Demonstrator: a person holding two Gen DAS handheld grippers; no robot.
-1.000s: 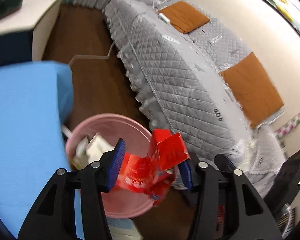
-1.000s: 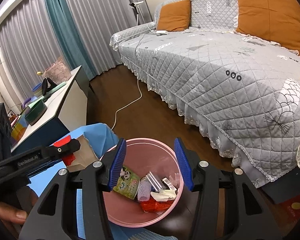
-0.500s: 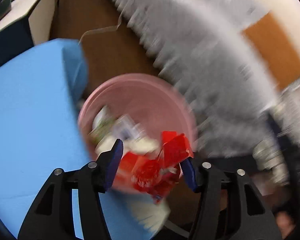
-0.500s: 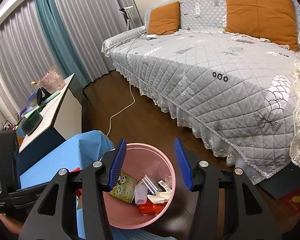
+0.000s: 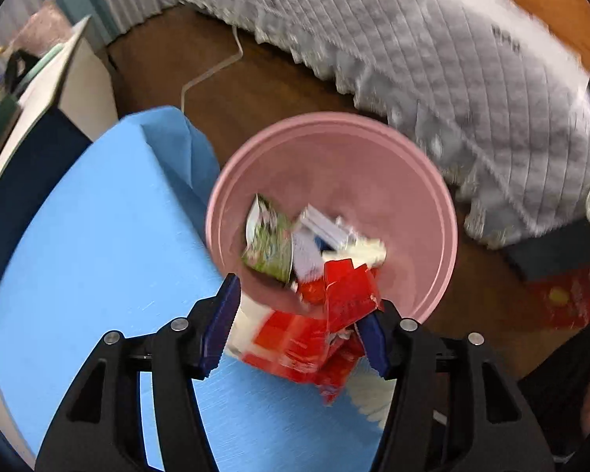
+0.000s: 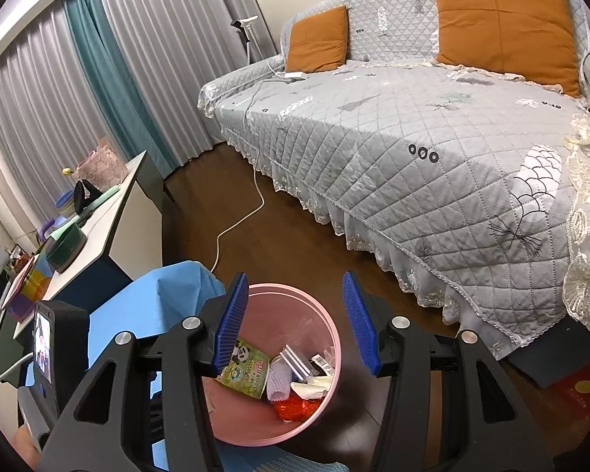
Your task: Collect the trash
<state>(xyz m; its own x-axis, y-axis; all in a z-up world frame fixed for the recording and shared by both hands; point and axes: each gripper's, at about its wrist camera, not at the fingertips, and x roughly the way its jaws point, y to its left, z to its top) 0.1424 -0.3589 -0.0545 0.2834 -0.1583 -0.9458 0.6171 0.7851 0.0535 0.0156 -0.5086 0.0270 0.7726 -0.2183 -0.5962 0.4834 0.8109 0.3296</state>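
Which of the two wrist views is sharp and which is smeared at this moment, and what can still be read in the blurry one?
Left wrist view: motion-blurred, sofa cover streaked; the red wrapper between the fingers and the pink bin stay readable. Right wrist view: sharp and evenly lit, with fisheye bending at the edges.

Crumpled red-and-white wrapper: lies between fingers of left gripper, one red flap sticking up past fingertips, over near rim of pink trash bin.

Bin: round, open top, upright on floor, just ahead of and below fingertips. Inside: green panda packet, white mesh sleeve, clear packets, white scraps, red netting.
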